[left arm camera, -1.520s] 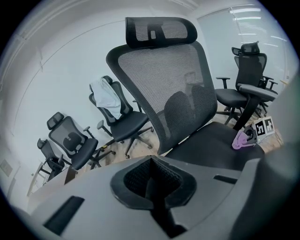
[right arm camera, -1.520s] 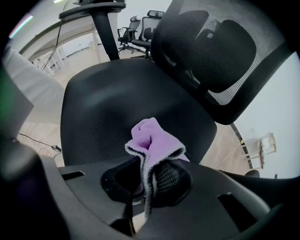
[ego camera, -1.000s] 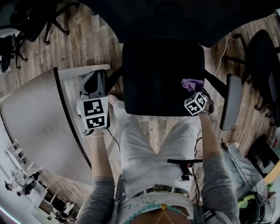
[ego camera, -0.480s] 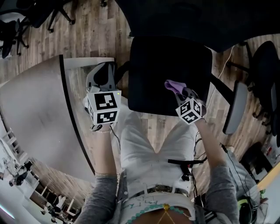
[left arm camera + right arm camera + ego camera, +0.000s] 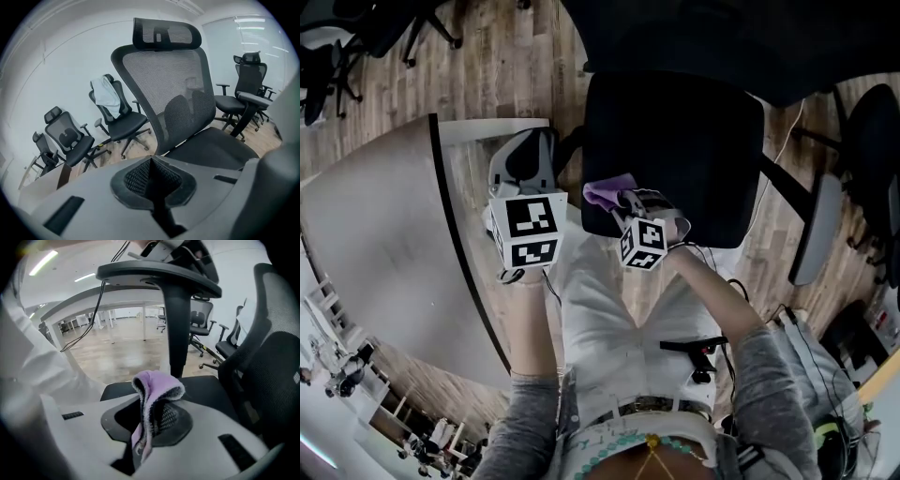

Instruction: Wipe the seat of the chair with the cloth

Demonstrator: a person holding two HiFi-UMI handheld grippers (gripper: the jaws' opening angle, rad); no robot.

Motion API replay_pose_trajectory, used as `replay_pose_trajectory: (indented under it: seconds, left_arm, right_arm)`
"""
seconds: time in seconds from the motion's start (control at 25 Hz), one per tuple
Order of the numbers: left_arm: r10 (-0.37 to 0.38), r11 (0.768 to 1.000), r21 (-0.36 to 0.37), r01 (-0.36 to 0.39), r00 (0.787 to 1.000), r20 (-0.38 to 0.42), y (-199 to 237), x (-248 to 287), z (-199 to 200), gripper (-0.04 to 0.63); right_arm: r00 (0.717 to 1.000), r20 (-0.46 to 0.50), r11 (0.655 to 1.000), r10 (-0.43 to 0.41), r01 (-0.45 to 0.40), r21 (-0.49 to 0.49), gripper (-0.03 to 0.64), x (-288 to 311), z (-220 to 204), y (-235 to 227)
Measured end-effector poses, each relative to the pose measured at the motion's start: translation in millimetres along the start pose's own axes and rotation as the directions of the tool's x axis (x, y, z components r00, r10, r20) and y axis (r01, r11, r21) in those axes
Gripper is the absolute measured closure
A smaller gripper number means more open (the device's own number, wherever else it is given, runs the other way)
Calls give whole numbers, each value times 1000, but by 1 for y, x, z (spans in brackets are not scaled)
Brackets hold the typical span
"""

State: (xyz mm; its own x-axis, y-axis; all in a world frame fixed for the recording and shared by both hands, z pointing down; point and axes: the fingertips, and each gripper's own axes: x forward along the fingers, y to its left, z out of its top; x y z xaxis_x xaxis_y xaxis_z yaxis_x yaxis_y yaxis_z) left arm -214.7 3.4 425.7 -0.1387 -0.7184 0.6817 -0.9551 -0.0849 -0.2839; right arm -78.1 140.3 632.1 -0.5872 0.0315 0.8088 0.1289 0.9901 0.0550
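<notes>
Right gripper (image 5: pixel 623 204) is at the near left corner of the seat (image 5: pixel 675 150), jaws clamped tight on the cloth (image 5: pixel 607 193). It's a lilac cloth with a grey fleecy underside, folded over the jaw tips and bunched up above them. It sits right over that corner of the seat, but whether it is actually pressing on the fabric I can't tell.

The seat itself is a broad black pad, matte and even, with nothing lying on it. Seen from the right gripper view, one black armrest (image 5: pixel 159 280) rises on its post from the far side of the seat.

Left gripper (image 5: pixel 152 180) hangs off the seat's left edge, well clear of it, jaws fully together with nothing between them.

Behind the seat stands the chair's tall mesh backrest (image 5: pixel 164 79) with a headrest on top. Beyond the seat's left side a curved white table (image 5: pixel 375 253) with a dark rim sweeps round. The wooden plank floor (image 5: pixel 506 66) shows on every side of the seat. More black office chairs stand further back from the seat against a white wall, one with a white garment (image 5: pixel 105 96) draped over its back. The person's white trousers (image 5: pixel 619 309) are right up against the seat's near edge.
</notes>
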Motion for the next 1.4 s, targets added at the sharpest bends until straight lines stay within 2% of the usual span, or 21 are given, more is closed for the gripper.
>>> replay_pose_trajectory:
  seconds: [0.16,0.4,0.64,0.76,1.4]
  left_arm:
    - [-6,1000,-9,6,1000,0,4,1,0,588]
    - [-9,1000,-10,9,1000,2,2,1,2,588]
    - [-13,1000,-7,13,1000,2,2,0,0,588]
    - [-9,1000,-4,9,1000,3,3,-2,1,588]
    - [5,1000,8,-5,1000,-1,4,1,1,588]
  right_arm:
    - [999,-40,998,1,-4,-60,569,24,7,10]
    - [988,-154,1000,-5,2,-19,569,62,-13,11]
    - [991,-130,998,-8,0,-63,569,67,-16,16]
    - [992,-129,999,17,-21,-30,569,65,-15,15]
    - [994,-108,1000,17,-16,1,569,64,-18,12]
